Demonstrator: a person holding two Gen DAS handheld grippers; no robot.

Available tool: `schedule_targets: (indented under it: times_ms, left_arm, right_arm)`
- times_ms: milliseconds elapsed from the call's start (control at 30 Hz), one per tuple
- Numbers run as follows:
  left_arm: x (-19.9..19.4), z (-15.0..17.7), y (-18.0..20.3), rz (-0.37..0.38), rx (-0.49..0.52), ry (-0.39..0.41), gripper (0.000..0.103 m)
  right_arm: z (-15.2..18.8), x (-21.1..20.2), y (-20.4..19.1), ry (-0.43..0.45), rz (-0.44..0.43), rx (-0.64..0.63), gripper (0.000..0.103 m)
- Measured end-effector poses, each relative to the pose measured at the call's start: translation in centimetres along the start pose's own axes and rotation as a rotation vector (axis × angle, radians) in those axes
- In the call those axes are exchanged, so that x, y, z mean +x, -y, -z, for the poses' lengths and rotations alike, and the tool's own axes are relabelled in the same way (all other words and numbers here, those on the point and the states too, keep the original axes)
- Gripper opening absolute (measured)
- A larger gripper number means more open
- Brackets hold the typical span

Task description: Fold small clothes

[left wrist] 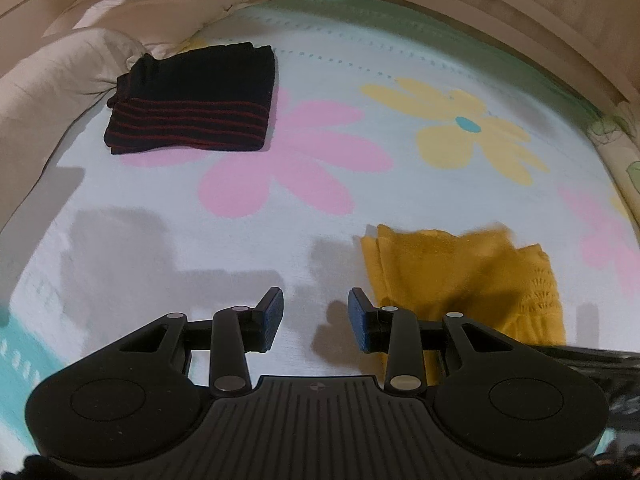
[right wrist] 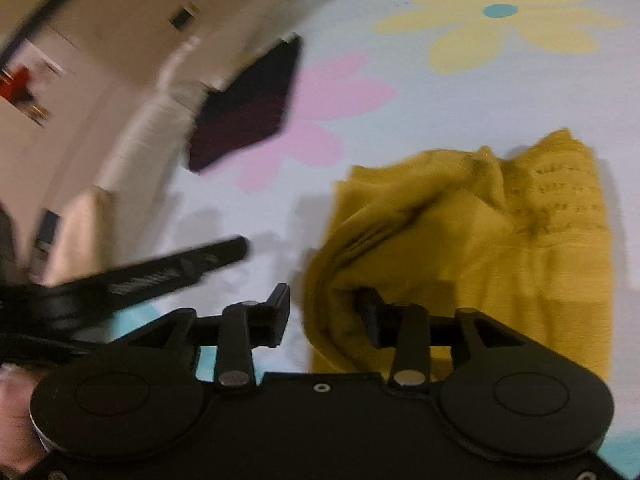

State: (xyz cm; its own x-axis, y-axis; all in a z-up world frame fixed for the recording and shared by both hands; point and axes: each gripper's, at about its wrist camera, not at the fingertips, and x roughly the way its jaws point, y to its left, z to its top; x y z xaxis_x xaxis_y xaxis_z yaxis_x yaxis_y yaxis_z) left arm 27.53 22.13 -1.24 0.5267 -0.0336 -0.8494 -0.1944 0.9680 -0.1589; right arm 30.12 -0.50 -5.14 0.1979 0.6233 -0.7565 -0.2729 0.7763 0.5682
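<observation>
A mustard-yellow knit garment [left wrist: 460, 276] lies bunched on the flowered bed sheet [left wrist: 360, 60], just right of my left gripper [left wrist: 316, 320]. That gripper is open over bare sheet with nothing between its blue pads. In the right wrist view the yellow garment [right wrist: 480, 240] shows a rolled left edge that sits between the fingers of my right gripper [right wrist: 324, 316]. Its jaws stand apart and the pads do not press the cloth. A folded black garment with red stripes [left wrist: 196, 108] rests at the far left, blurred in the right wrist view [right wrist: 248, 108].
Beige pillows and bedding [left wrist: 60, 72] crowd the left side behind the black garment. A wooden bed frame [left wrist: 520, 12] curves along the far edge. The left gripper's body [right wrist: 180, 272] shows as a blurred black bar to the left of my right gripper.
</observation>
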Motion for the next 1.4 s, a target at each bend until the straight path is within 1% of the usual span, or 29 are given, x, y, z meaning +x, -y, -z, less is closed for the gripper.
schedule_targets:
  times_ms: [33, 133, 333, 500, 633, 733, 767, 833, 933, 1033, 1067, 1133, 1233, 1333, 1400]
  left_arm:
    - [0.0, 0.0, 0.0, 0.000, -0.002, 0.000, 0.035]
    - [-0.1, -0.1, 0.0, 0.005, -0.001, 0.004, 0.034]
    - [-0.1, 0.1, 0.9, 0.026, 0.016, 0.006, 0.035]
    - [-0.1, 0.5, 3.3, 0.085, 0.072, 0.018, 0.035]
    - [0.0, 0.8, 5.5, 0.157, 0.121, 0.042, 0.035]
    - [1.1, 1.3, 6.8, 0.205, 0.151, 0.037, 0.035]
    - [1.7, 1.4, 6.9, 0.213, 0.147, 0.029, 0.035]
    - [3.1, 1.7, 6.8, 0.195, 0.118, 0.013, 0.035]
    - [4.6, 2.2, 6.3, 0.163, 0.066, 0.014, 0.035]
    - [5.2, 2.2, 5.6, 0.163, 0.032, 0.023, 0.035]
    - [5.2, 2.2, 5.7, 0.161, 0.031, 0.025, 0.035]
    - [5.1, 2.2, 5.9, 0.154, 0.044, 0.028, 0.035]
    - [5.1, 2.3, 6.0, 0.148, 0.068, 0.031, 0.035]
    - [5.1, 2.2, 5.8, 0.153, 0.064, 0.030, 0.035]
    - [5.3, 2.3, 5.7, 0.157, 0.062, 0.031, 0.035]
  right_arm:
    - [0.0, -0.4, 0.2, 0.011, -0.024, 0.006, 0.050]
    - [-0.2, -1.9, 0.5, 0.055, -0.054, -0.003, 0.050]
    - [-0.2, -4.7, 2.4, 0.105, -0.026, 0.021, 0.050]
    - [1.4, -5.4, 4.5, 0.090, 0.034, 0.036, 0.050]
    - [3.2, -5.7, 5.8, 0.070, 0.048, 0.052, 0.050]
    - [4.4, -5.7, 6.4, 0.047, 0.066, 0.031, 0.050]
    - [4.7, -5.7, 6.5, 0.038, 0.069, 0.024, 0.050]
    - [5.3, -5.9, 6.8, 0.028, 0.068, 0.015, 0.050]
    - [6.0, -5.9, 7.2, 0.004, 0.072, -0.001, 0.050]
    - [6.5, -6.1, 7.6, -0.006, 0.069, -0.009, 0.050]
    - [6.4, -6.2, 7.7, -0.004, 0.065, -0.013, 0.050]
    - [5.9, -6.9, 7.7, 0.038, 0.053, -0.033, 0.050]
    - [4.0, -7.2, 7.6, 0.104, 0.028, -0.041, 0.050]
    - [1.6, -5.8, 8.0, 0.119, 0.030, -0.036, 0.050]
    - [0.5, -4.6, 8.3, 0.112, 0.055, -0.022, 0.050]
